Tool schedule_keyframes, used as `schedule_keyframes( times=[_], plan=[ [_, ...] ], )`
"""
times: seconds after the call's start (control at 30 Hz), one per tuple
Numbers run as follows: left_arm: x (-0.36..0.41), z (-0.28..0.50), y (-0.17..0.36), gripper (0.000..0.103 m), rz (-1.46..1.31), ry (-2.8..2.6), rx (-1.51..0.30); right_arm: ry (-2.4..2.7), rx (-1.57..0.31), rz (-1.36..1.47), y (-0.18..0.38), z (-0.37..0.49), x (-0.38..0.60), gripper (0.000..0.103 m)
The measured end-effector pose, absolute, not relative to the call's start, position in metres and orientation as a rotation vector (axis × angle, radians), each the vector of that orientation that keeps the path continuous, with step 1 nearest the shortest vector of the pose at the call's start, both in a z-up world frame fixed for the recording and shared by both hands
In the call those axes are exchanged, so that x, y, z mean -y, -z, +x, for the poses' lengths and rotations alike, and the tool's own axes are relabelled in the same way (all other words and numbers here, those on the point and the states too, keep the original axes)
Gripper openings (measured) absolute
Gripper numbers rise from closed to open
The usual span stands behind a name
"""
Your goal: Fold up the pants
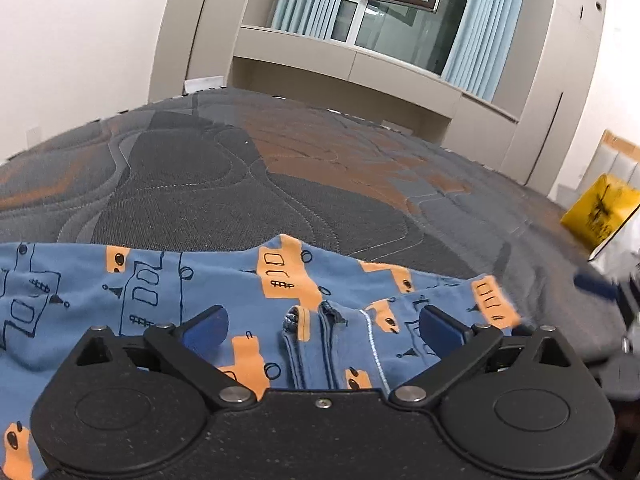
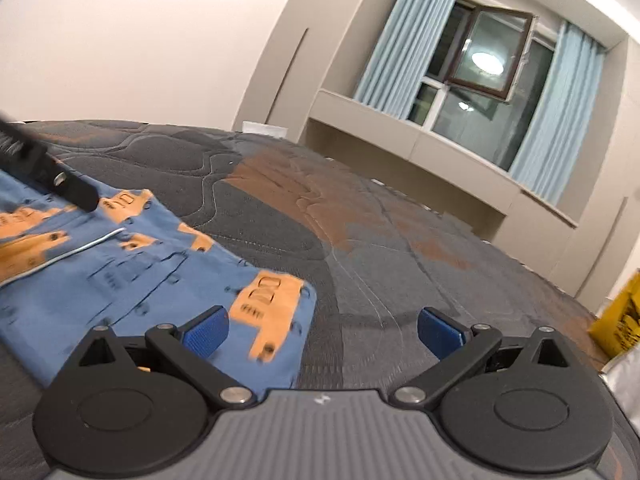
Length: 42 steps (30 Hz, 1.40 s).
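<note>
The left gripper [image 1: 323, 327] hangs over the pants [image 1: 168, 292], fingers spread wide and holding nothing; the seam and white thread lie right between them. The right gripper [image 2: 323, 330], equally wide and empty, straddles the pants' near corner [image 2: 276, 304], its right finger over the bare bed [image 2: 400, 216]. This looks like the approach before a fold: each must lower and pinch an edge.

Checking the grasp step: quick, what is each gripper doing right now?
Left gripper: open over the pants, holding nothing.
Right gripper: open at the pants' edge, holding nothing.
</note>
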<state>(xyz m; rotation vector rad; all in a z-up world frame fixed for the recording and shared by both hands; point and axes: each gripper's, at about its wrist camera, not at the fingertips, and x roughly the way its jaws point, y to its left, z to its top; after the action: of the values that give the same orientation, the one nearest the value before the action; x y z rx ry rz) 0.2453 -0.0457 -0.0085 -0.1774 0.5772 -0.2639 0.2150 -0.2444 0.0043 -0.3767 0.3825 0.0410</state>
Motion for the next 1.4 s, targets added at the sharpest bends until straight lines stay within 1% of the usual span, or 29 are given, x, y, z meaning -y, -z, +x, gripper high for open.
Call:
schedule_keyframes(
  times=[0.2,0.3,0.5,0.7,0.83,0.9,1.1,1.27,1.4],
  plan=[
    [0.054,0.259,0.025,0.102,-0.068,0.154,-0.625,-0.058,-0.427,-0.434,0.006,0.264,0.241,0.103],
    [0.049,0.262,0.027,0.103,-0.075,0.149,-0.633,0.030,-0.432,-0.461,0.013,0.275,0.244,0.103],
    [0.044,0.261,0.028,0.102,-0.087,0.153,-0.630,0.163,-0.463,-0.400,0.017,0.282,0.267,0.103],
    [0.031,0.233,0.014,0.102,-0.132,0.199,-0.604,0.057,-0.404,-0.356,-0.002,0.228,0.263,0.103],
    [0.036,0.210,0.021,0.102,-0.030,0.189,-0.626,0.025,-0.459,-0.452,0.013,0.186,0.248,0.103],
    [0.036,0.199,0.026,0.102,-0.005,0.185,-0.601,0.063,-0.435,-0.494,0.022,0.171,0.245,0.103],
    [0.015,0.183,0.020,0.102,-0.072,0.197,-0.588,0.101,-0.414,-0.495,0.019,0.168,0.243,0.103],
    [-0.014,0.170,0.006,0.102,-0.101,0.122,-0.536,-0.014,-0.364,-0.387,0.002,0.159,0.233,0.103],
    [-0.042,0.160,-0.003,0.102,-0.126,0.038,-0.480,-0.154,-0.375,-0.246,-0.011,0.165,0.206,0.103]
  ],
)
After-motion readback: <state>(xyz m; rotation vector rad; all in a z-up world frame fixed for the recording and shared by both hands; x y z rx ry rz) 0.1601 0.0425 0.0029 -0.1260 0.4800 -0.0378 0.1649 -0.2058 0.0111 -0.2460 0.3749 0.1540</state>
